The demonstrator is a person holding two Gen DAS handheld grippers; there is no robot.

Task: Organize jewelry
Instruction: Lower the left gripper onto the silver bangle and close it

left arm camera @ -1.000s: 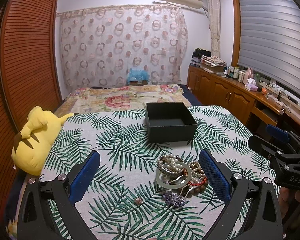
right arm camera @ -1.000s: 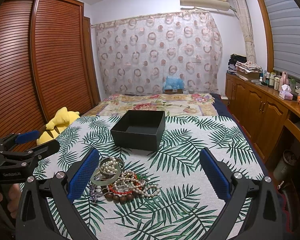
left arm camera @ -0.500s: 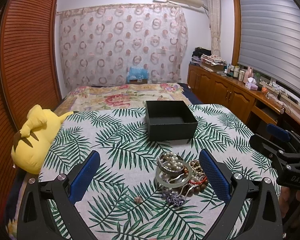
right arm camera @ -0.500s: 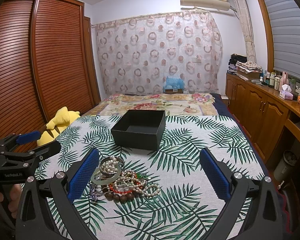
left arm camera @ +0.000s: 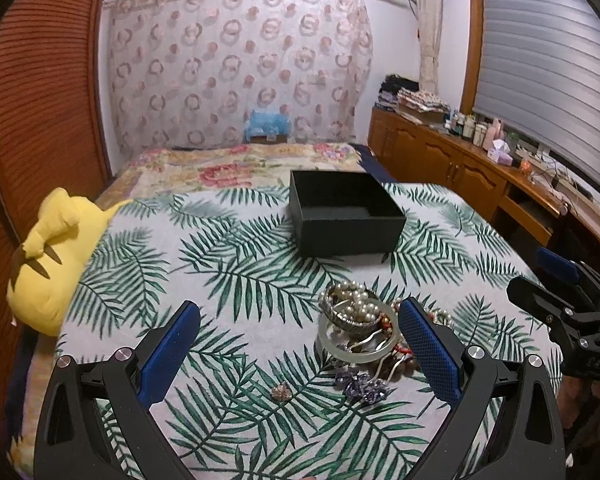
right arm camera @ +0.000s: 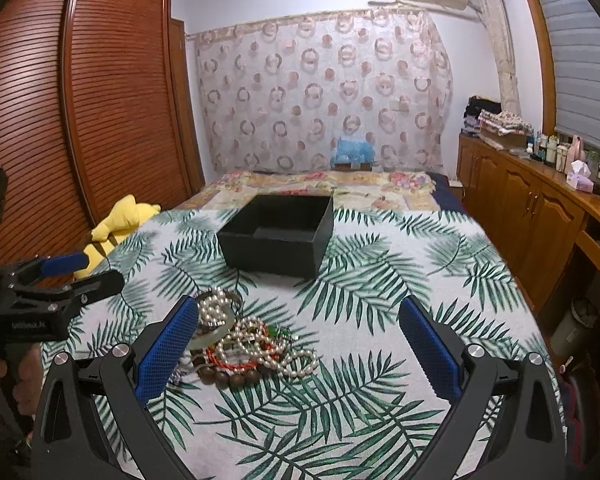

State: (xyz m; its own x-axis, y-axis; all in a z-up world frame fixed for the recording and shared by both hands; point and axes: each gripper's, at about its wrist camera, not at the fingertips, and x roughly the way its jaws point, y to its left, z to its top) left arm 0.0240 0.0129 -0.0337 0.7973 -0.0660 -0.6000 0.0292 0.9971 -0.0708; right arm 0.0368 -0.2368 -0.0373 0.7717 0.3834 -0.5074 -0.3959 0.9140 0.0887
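Fingers of the left gripper (left arm camera: pixel 299 350) are standing spread wide apart, gripping nothing, their blue pads (left arm camera: pixel 428 354) hanging above the leaf-print cloth (left arm camera: pixel 228 272). The right-hand pad of that gripper is overlapping the edge of the jewelry pile (left arm camera: pixel 364 328) in the left wrist view; whether it is touching cannot be told. The right gripper (right arm camera: pixel 299 350) is likewise gaping fully, holding nothing, with its left pad (right arm camera: pixel 168 346) sitting just beside the same pile (right arm camera: pixel 244 340).

The pile is lying on the cloth near both grippers: pearl strands, a pale jade bangle (left arm camera: pixel 354 350), dark wooden beads (right arm camera: pixel 230 378) and a red coral string tangled together. A purple ornament (left arm camera: pixel 360 384) and a small pinkish piece (left arm camera: pixel 281 390) are lying apart from the heap, nearer the left gripper. The black box (left arm camera: pixel 344 218) is sitting open, beyond the pile, well apart from it. A yellow plush toy (left arm camera: pixel 52 256) is leaning at the cloth's left edge.
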